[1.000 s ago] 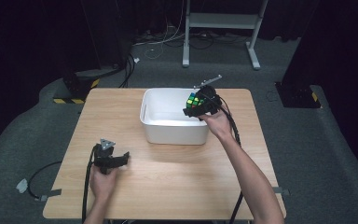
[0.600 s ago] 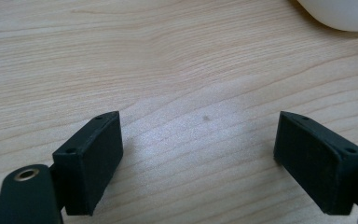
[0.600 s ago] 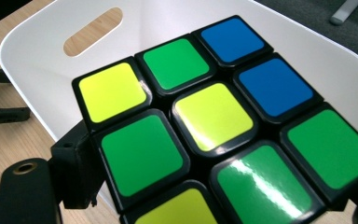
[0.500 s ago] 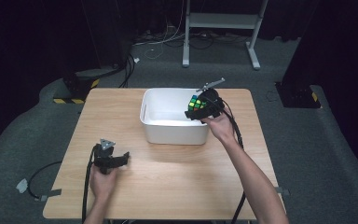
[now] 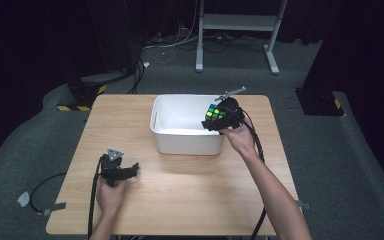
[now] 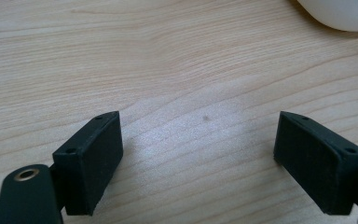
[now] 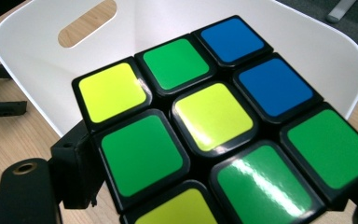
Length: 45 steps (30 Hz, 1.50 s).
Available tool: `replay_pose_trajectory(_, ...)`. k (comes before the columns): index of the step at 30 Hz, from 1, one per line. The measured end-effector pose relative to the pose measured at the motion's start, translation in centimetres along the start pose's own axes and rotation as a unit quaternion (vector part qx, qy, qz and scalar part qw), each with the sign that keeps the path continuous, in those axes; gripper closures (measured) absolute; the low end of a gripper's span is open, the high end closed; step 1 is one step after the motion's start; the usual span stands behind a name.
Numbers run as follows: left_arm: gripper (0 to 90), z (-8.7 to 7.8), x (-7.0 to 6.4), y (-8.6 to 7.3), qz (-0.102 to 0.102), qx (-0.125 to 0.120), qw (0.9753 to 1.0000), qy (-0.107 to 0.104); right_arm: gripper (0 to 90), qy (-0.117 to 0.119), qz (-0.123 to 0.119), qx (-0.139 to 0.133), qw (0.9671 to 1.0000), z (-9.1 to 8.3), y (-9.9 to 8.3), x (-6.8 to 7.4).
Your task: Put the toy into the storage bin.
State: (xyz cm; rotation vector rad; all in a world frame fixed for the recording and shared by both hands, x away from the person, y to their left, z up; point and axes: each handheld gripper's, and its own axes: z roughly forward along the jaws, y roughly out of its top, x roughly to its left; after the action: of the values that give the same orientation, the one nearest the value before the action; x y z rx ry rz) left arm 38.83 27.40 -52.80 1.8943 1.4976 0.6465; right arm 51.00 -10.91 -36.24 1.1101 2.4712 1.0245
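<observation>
Over white bin [image 5: 185, 137], right tongs [image 5: 215, 120] gripping puzzle cube [image 5: 213, 113]

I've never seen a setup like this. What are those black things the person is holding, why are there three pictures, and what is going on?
A person stands at a wooden table with a hand-held two-jaw gripper in each hand. One picture comes from a camera overhead; the others from cameras riding on each gripper. The right gripper clamps a puzzle cube with green, yellow and blue stickers, holding it over the white bin. The left gripper rests low over bare wood, its jaws wide apart and holding nothing.
</observation>
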Motion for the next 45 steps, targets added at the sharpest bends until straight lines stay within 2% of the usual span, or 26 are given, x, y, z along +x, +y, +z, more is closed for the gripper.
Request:
replay_pose_trajectory(24,15.8,0.0,0.0,0.0,0.002,0.001,1.0000,0.000,15.9,0.004,0.010,-0.002,0.9999,0.5,-0.8,-1.0)
replay_pose_trajectory(45,15.8,0.0,0.0,0.0,0.001,0.001,1.0000,0.000,15.6,0.013,0.005,0.013,0.9998,1.6,-0.9,-0.8)
